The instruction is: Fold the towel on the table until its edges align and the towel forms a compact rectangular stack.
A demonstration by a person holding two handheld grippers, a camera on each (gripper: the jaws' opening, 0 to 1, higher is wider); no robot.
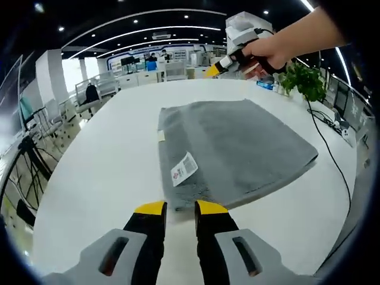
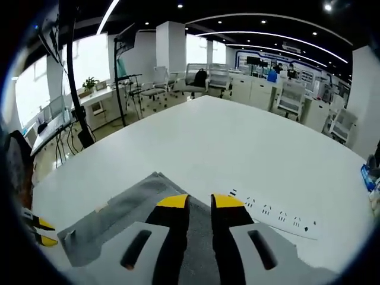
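A grey towel [image 1: 237,148] lies flat on the white table [image 1: 107,154], with a white label [image 1: 184,168] near its closest edge. My left gripper [image 1: 180,209] hovers just short of that edge, jaws shut to a narrow slit with nothing in them. A hand holds my right gripper [image 1: 212,70] above the towel's far side, its yellow tips together. In the right gripper view the right gripper [image 2: 200,202] is shut and empty over the towel [image 2: 119,214]. The left gripper [image 2: 40,231] shows at the far left edge.
A white power strip [image 2: 273,215] lies on the table [image 2: 208,142] beside the towel. A potted plant [image 1: 304,80] and a black cable [image 1: 329,154] are at the table's right side. Desks and office chairs [image 2: 196,80] stand beyond the table.
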